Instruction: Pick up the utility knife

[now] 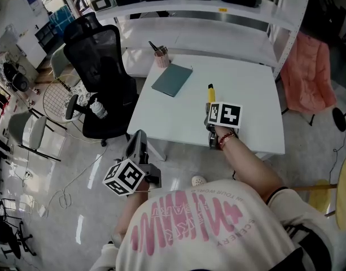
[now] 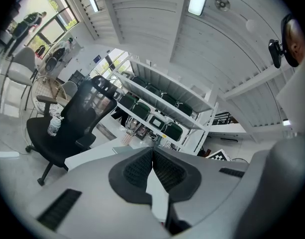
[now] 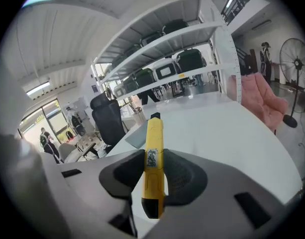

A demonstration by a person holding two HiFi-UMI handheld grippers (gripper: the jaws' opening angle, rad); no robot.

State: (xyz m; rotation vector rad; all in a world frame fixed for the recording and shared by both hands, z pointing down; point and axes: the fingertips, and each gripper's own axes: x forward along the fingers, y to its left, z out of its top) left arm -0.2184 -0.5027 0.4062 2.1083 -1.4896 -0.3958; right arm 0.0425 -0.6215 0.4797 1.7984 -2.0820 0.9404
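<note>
Gripping the yellow utility knife [image 3: 153, 133] at mid-body for balance, its tip pointing away, the right tool [image 3: 153, 159] held it above the white desk [image 1: 249, 97] while the left tool [image 2: 152, 156] hung shut, empty.

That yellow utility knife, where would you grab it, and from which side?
Grip the utility knife on its rear handle, coming from the butt end, as the right gripper does: the long, straight body gives two flat parallel sides to clamp, and the dark blade tip points away.
</note>
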